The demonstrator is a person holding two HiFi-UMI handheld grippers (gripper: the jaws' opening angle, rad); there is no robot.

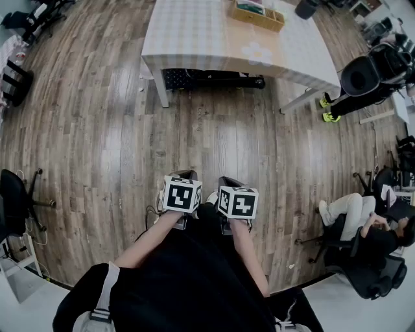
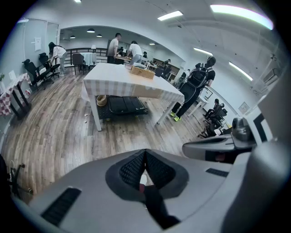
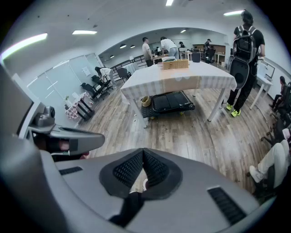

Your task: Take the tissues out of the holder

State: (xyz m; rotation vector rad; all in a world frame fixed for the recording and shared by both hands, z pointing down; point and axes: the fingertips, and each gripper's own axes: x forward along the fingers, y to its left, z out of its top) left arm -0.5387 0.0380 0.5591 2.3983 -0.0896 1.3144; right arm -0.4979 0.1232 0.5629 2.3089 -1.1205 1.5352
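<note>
Left gripper (image 2: 145, 154) has its jaws pressed together with nothing between them, and the right gripper (image 3: 143, 151) is pressed together and empty as well. Both are held side by side close against the person's body, well short of the desk (image 1: 194, 35) and pointing toward it across the wooden floor (image 1: 130, 130). On the desk, toward its far side, sits the wooden holder (image 1: 259, 14); whether tissues are in it is too small to tell. Under the desk lies a black trolley (image 1: 207, 79). Just right of the desk stands a person with a black backpack (image 3: 244, 45)
</note>
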